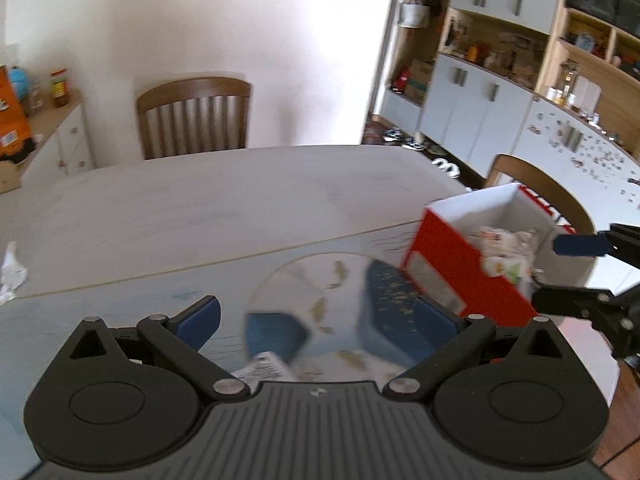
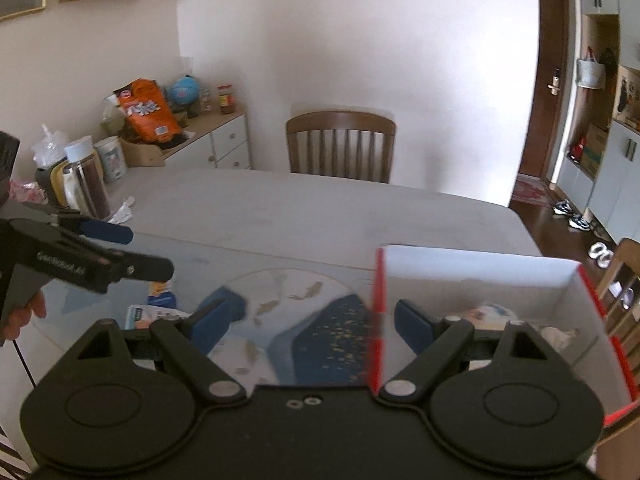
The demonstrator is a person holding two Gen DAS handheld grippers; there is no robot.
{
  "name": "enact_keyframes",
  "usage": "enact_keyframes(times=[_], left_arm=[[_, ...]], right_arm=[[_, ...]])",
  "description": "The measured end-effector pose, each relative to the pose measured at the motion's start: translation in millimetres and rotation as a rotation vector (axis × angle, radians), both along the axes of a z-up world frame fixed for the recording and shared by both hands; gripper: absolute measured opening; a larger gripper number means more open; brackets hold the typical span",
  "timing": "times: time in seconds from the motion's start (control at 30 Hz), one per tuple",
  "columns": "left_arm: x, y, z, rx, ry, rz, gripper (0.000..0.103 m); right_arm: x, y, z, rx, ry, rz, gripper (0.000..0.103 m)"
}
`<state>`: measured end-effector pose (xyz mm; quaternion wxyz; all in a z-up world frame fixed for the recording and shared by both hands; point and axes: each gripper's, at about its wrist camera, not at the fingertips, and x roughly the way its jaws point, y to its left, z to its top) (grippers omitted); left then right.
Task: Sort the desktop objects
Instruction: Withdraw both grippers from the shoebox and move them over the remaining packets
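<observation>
The left tongs point(image 1: 316, 312) are spread wide with nothing in them, low over the desk point(image 1: 200, 208). The right tongs point(image 2: 316, 316) are spread wide too. One finger is inside the red box point(image 2: 480, 276) and one is outside, so the box wall sits between them, but they do not pinch it.

The box stands on the desk, partly on a round mat point(image 2: 288, 300) with blue patches and gold specks. It already has some white packets point(image 1: 506, 252) in it, so I think part of the sorting is done. Just under the left tongs lies a small packet point(image 2: 154, 308) with blue on it. It is not in the box yet. A crumpled white wrapper point(image 1: 10, 276) lies well off at the desk's far left. So I think at least those two things are left.

For writing, the side of the left tongs has white letters, too blurry to read for sure. The orange bag point(image 2: 146, 112) on the sideboard has big white letters I cannot read.
</observation>
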<state>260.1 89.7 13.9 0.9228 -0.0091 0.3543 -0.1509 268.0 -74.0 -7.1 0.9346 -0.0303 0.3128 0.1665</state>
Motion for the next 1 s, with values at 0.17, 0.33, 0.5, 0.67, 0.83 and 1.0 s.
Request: enact_keyframes(times=[0.17, 0.33, 0.5, 0.67, 0.83, 1.0], left_arm=[[7, 31, -12, 0.009, 0.023, 0.072, 0.103], [14, 55, -22, 0.009, 0.042, 0.111, 0.103], [20, 72, -33, 0.006, 0.059, 0.137, 0.103], [28, 78, -42, 0.040, 0.064, 0.159, 0.103], [36, 85, -52, 0.031, 0.088, 0.183, 0.103], [43, 85, -60, 0.045, 0.095, 0.183, 0.103]], right_arm=[[3, 33, -10, 0.004, 0.009, 0.050, 0.089], [2, 65, -22, 0.002, 0.025, 0.120, 0.089], [1, 92, -34, 0.003, 0.048, 0.161, 0.090], [4, 112, -46, 0.001, 0.071, 0.174, 0.090], [6, 133, -54, -0.015, 0.078, 0.203, 0.090], [7, 153, -67, -0.040, 0.084, 0.239, 0.089]])
